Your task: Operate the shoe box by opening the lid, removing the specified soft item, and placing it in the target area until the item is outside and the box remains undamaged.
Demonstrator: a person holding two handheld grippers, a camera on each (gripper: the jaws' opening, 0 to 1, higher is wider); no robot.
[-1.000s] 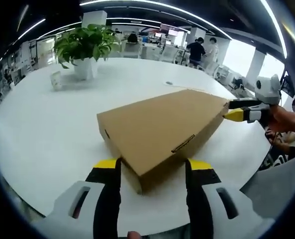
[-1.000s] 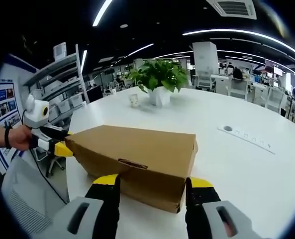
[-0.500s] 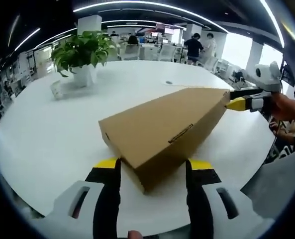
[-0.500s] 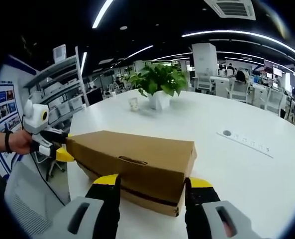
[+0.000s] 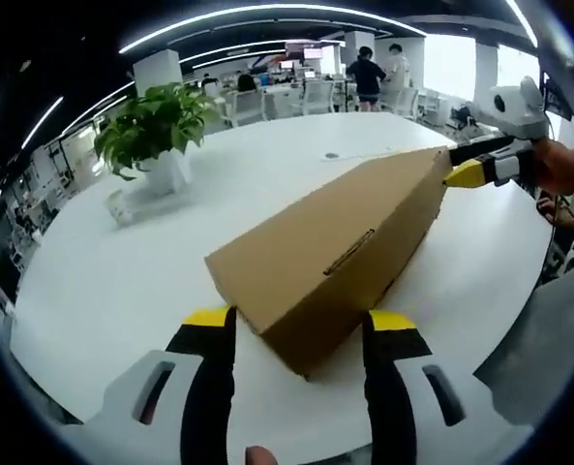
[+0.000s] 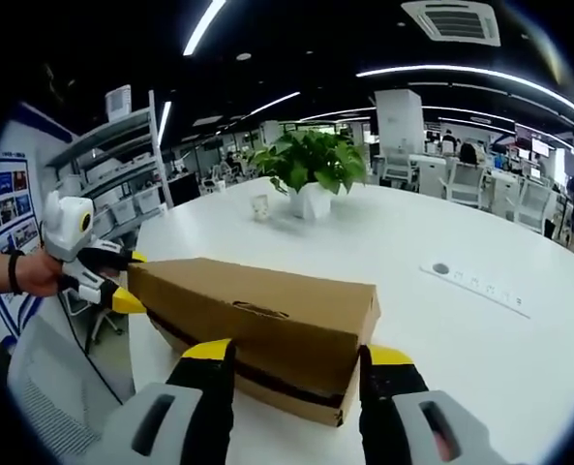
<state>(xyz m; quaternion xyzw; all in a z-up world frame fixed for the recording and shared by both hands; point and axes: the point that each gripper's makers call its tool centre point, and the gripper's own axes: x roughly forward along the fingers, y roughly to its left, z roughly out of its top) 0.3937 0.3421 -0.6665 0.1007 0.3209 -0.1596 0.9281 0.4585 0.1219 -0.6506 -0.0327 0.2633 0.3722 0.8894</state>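
A brown cardboard shoe box (image 5: 335,242) lies lengthwise between my two grippers on the white round table (image 5: 93,291). My left gripper (image 5: 291,320) clamps one end of the lid across its width, and in the right gripper view it appears at the far left end (image 6: 127,279). At the other end my right gripper (image 6: 291,351) clamps the lid (image 6: 257,300) the same way, also visible in the left gripper view (image 5: 461,165). A dark gap runs under the lid, above the box's base (image 6: 267,386). What is inside the box is hidden.
A potted green plant (image 5: 151,121) (image 6: 311,160) and a small white cup (image 5: 120,206) (image 6: 258,204) stand farther back on the table. A cable port strip (image 6: 475,284) sits to the right. Shelves (image 6: 103,165) and desks with people (image 5: 369,73) lie beyond.
The lid has risen with both grippers, and a dark gap has opened between it and the base. Both views have shifted slightly upward.
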